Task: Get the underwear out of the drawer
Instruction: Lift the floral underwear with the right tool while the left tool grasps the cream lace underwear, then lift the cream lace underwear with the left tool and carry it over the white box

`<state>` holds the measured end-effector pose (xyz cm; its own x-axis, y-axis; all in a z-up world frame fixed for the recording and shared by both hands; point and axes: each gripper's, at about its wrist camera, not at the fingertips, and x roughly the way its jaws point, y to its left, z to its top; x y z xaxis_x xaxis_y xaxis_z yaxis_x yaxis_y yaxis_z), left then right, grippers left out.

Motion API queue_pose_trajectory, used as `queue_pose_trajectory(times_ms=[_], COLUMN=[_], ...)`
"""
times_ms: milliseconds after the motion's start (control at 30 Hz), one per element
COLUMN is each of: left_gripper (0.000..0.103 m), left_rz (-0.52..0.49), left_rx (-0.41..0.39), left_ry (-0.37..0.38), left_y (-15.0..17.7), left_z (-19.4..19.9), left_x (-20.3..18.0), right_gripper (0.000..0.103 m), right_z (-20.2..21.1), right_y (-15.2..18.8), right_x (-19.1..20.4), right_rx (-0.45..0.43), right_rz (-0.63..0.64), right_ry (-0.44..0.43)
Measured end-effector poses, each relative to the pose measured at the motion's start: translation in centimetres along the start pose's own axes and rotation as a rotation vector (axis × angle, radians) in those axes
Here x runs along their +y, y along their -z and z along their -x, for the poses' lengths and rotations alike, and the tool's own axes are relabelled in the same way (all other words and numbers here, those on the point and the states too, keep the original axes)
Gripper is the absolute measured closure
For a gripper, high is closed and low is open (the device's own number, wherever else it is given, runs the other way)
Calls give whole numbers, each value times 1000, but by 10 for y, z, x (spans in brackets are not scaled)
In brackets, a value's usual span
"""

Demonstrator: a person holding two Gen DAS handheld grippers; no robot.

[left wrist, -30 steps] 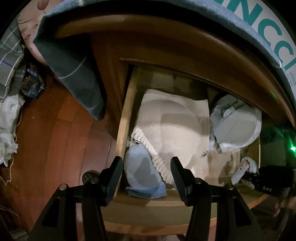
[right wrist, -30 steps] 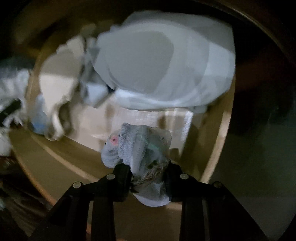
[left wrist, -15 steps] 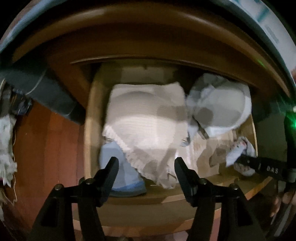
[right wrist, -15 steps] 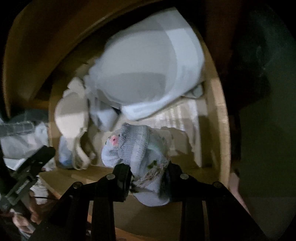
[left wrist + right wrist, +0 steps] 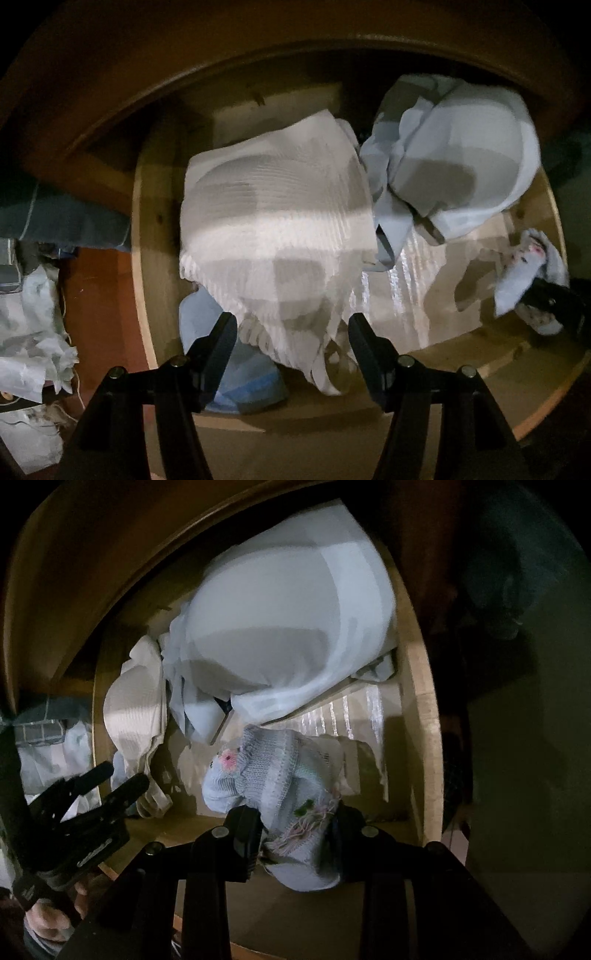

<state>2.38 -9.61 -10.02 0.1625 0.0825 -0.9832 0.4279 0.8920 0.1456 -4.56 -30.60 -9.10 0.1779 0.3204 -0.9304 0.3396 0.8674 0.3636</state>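
The open wooden drawer (image 5: 142, 258) holds a cream ribbed undergarment (image 5: 273, 221), a pale blue bra (image 5: 465, 173) and a small blue folded piece (image 5: 240, 380). My left gripper (image 5: 291, 336) is open, its fingers on either side of the cream garment's lower corner. My right gripper (image 5: 295, 834) is shut on a small knitted blue-grey garment (image 5: 269, 775) with a pink flower, held above the drawer's front right part. That garment also shows in the left wrist view (image 5: 524, 269). The pale blue bra (image 5: 288, 627) fills the drawer's back.
Dark wooden furniture (image 5: 184, 55) overhangs the drawer. To the left lie a dark cloth (image 5: 62, 221) and crumpled white fabric (image 5: 29, 332) on a red-brown floor (image 5: 99, 295). The drawer's right wall (image 5: 421, 716) borders a dark gap.
My left gripper has moved in toward the drawer, over the cream garment. My right gripper has stayed shut on the knitted garment and pulled back slightly.
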Motion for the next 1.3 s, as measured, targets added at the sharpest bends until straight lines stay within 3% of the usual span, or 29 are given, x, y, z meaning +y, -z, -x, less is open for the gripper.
queue_pose_trajectory(times_ms=[67, 300, 633, 667, 800, 900, 1033, 1300], left_gripper=[39, 39, 39, 41, 64, 74, 82, 88], left_rz=[2, 55, 102, 118, 186, 182, 165, 190], left_rx=[9, 24, 6, 12, 38, 37, 0, -58], left_ry=[-26, -13, 64, 80, 166, 163, 141, 191], left_y=[-4, -23, -23, -23, -19, -16, -11, 5], left_z=[-4, -12, -17, -18, -24, -22, -12, 20], left_x=[1, 12, 27, 30, 47, 47, 44, 52], right_gripper=[73, 72, 71, 71, 71, 71, 71, 71], right_z=[-1, -5, -12, -12, -14, -15, -16, -20], right_y=[0, 1, 2, 1, 1, 2, 2, 2], right_x=[2, 6, 17, 17, 19, 20, 24, 26], right_rx=[-1, 7, 21, 22, 22, 21, 20, 14], right_rz=[8, 28, 64, 65, 67, 76, 86, 94], right_ry=[2, 15, 11, 12, 15, 20, 24, 35])
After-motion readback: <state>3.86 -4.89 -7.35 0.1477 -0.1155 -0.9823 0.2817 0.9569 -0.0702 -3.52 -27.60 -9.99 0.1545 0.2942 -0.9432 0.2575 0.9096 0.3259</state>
